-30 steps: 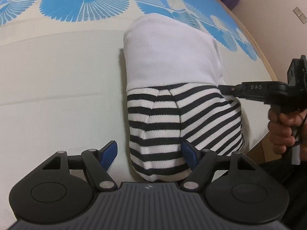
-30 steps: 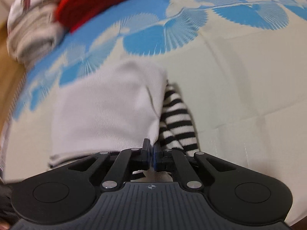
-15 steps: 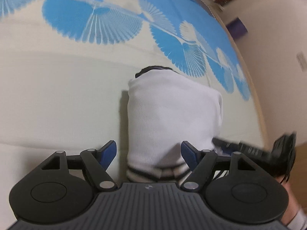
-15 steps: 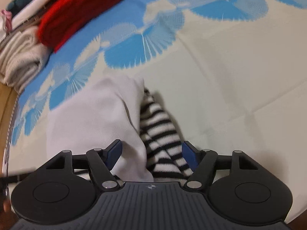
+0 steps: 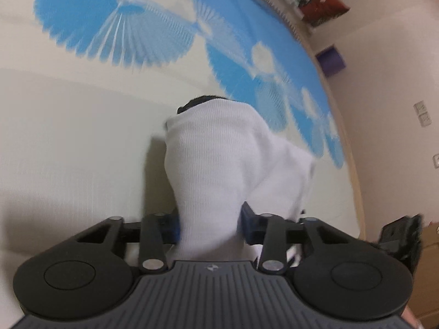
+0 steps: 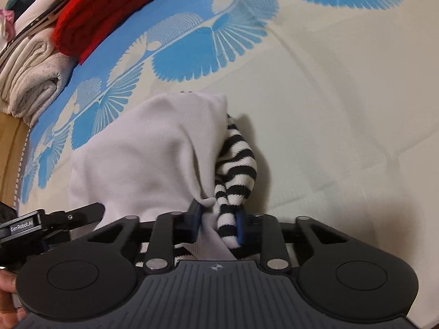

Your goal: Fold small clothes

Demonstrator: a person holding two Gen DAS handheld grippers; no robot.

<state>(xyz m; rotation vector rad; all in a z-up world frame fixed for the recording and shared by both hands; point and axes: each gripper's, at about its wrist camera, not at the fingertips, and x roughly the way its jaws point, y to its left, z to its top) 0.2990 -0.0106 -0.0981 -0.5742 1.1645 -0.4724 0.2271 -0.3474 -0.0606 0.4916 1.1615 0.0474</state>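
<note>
A small folded garment (image 5: 227, 159) lies on the cream and blue bed sheet (image 5: 68, 137), white on top. Its black-and-white striped part (image 6: 237, 164) shows at the right side in the right wrist view. My left gripper (image 5: 210, 226) has its jaws closing on the near end of the white cloth, which fills the gap between the blue pads. My right gripper (image 6: 217, 223) is closing too, with bunched white and striped cloth (image 6: 142, 159) pinched between its pads. The left gripper's black housing (image 6: 24, 226) shows at the left edge of that view.
Folded clothes are stacked at the far end of the bed: a red knit (image 6: 109, 8) and beige towels (image 6: 33, 82). The wooden bed edge (image 5: 354, 164) runs along the right, with a purple box (image 5: 330, 61) and a cardboard box (image 5: 430, 260) beyond it.
My left gripper moved forward over the garment and narrowed onto the white cloth; the stripes dropped from its view. My right gripper went from shut to wide open, then narrowed onto the cloth's edge.
</note>
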